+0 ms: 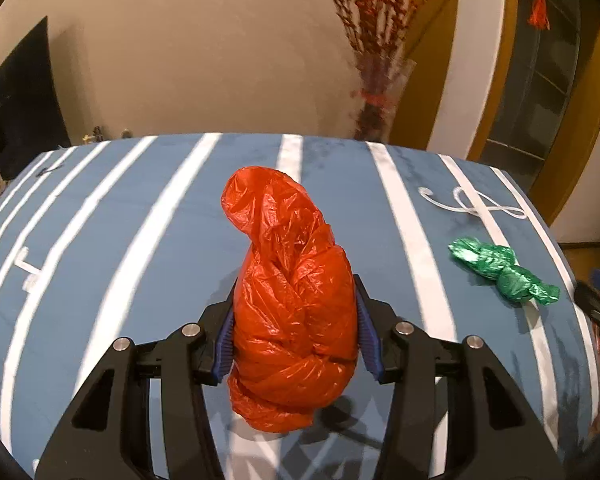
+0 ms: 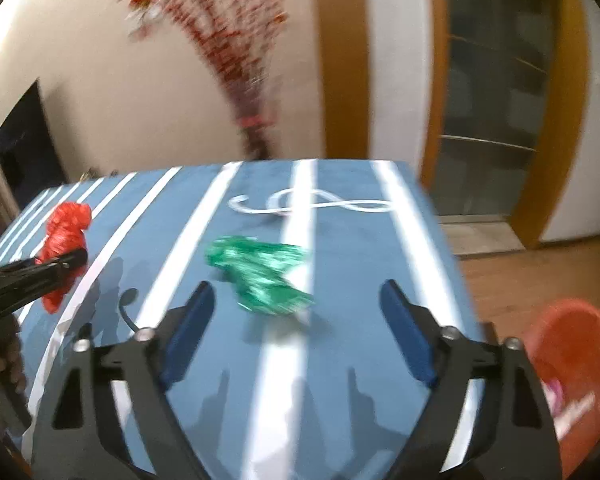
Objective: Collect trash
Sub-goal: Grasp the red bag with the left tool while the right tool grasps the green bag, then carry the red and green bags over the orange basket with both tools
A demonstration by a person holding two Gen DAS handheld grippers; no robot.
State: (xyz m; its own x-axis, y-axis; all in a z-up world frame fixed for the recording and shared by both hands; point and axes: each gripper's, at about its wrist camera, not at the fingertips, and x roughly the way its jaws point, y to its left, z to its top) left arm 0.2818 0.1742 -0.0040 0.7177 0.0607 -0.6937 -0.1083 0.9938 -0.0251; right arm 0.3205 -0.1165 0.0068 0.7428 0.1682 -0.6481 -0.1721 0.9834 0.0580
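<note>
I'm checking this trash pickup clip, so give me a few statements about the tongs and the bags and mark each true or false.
1. The left tongs are shut on the red bag. True.
2. The right tongs grip the green bag. False: they are open, the bag lying on the table ahead of them.
3. The tablecloth is blue with white stripes. True.
4. The red bucket stands on the table. False: it sits off the table's edge, to the right.
</note>
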